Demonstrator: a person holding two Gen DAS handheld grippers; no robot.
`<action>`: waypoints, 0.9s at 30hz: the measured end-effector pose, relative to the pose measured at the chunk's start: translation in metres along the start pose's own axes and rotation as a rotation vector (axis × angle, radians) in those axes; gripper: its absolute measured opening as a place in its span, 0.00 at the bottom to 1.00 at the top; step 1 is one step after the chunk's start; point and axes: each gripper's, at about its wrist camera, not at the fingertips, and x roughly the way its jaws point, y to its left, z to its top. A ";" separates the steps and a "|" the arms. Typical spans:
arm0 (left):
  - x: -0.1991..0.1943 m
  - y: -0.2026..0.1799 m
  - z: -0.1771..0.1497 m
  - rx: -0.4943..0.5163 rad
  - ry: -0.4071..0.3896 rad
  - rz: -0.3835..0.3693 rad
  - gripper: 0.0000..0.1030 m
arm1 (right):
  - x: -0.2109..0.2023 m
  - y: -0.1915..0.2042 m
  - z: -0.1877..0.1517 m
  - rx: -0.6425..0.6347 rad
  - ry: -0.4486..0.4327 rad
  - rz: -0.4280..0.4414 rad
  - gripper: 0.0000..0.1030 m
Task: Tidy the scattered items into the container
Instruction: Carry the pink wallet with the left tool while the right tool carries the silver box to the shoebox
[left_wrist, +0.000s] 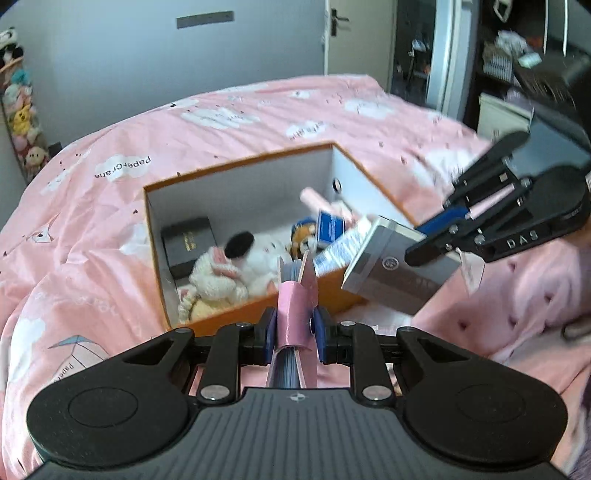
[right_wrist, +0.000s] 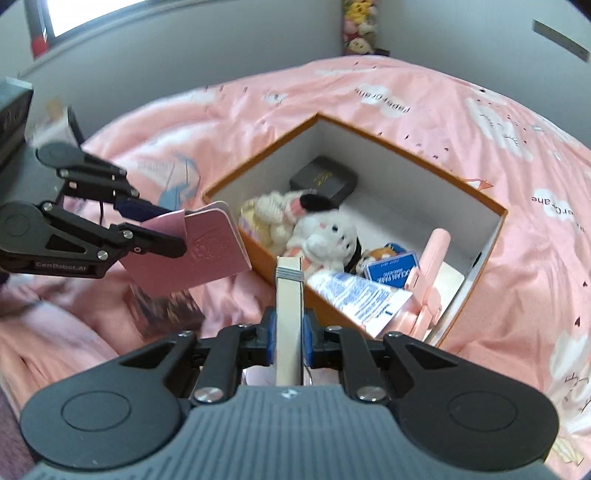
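Note:
An orange box (left_wrist: 236, 314) with white inner walls (right_wrist: 399, 184) sits open on the pink bed. My left gripper (left_wrist: 293, 325) is shut on a pink notebook (left_wrist: 295, 306), held edge-on just before the box's near wall; it also shows in the right wrist view (right_wrist: 207, 254). My right gripper (right_wrist: 289, 332) is shut on a flat silver-grey boxed item (right_wrist: 290, 306), which hangs over the box's right corner in the left wrist view (left_wrist: 395, 266). Inside lie a white plush (left_wrist: 236, 266), a black case (left_wrist: 188, 240), a tube (right_wrist: 354, 291), a blue card box (right_wrist: 393, 273) and a pink stick (right_wrist: 430, 266).
A pink quilt (left_wrist: 258, 122) with cloud prints covers the bed. A dark book or card (right_wrist: 166, 306) lies on the bed below the notebook. Plush toys (left_wrist: 22, 118) hang by the wall. A door (left_wrist: 354, 37) and shelves (left_wrist: 517, 55) stand beyond the bed.

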 end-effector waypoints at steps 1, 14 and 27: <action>-0.002 0.004 0.004 -0.009 -0.008 -0.003 0.24 | -0.004 -0.002 0.002 0.018 -0.014 0.006 0.16; 0.034 0.077 0.055 -0.276 -0.078 0.011 0.24 | 0.005 -0.045 0.047 0.229 -0.202 -0.010 0.16; 0.117 0.123 0.076 -0.582 -0.114 0.048 0.24 | 0.070 -0.093 0.068 0.471 -0.230 0.043 0.16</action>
